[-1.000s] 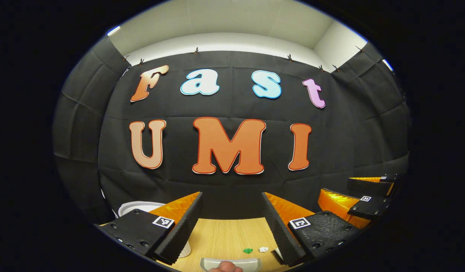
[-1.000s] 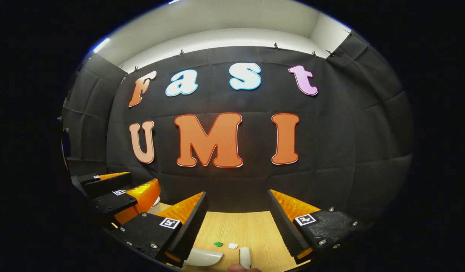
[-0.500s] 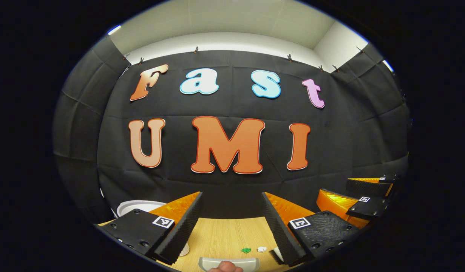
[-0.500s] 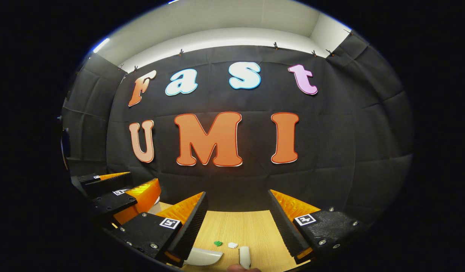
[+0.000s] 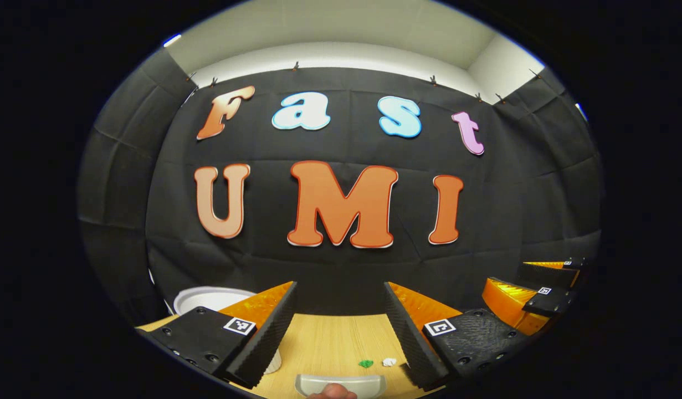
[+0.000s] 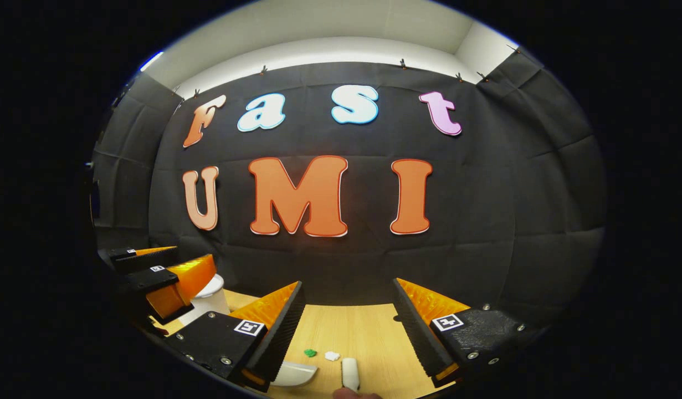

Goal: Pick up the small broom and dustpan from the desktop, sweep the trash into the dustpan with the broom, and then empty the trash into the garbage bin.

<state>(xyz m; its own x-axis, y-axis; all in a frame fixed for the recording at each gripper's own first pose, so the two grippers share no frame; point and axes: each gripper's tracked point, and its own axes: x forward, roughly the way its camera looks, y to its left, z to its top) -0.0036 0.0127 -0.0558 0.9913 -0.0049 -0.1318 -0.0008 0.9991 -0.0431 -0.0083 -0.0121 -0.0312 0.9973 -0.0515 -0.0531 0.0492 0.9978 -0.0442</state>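
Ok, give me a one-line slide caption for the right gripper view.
Open right hand-held gripper above the wooden desktop, facing green scrap, white scrap and broom handle.

Desktop (image 5: pixel 329 338) pale wood grain, matt; dustpan (image 5: pixel 341 383) smooth grey plastic; garbage bin (image 5: pixel 208 299) white plastic.

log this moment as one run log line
phase: approach | left tool: open above dustpan | right tool: open above broom | trash: on desktop
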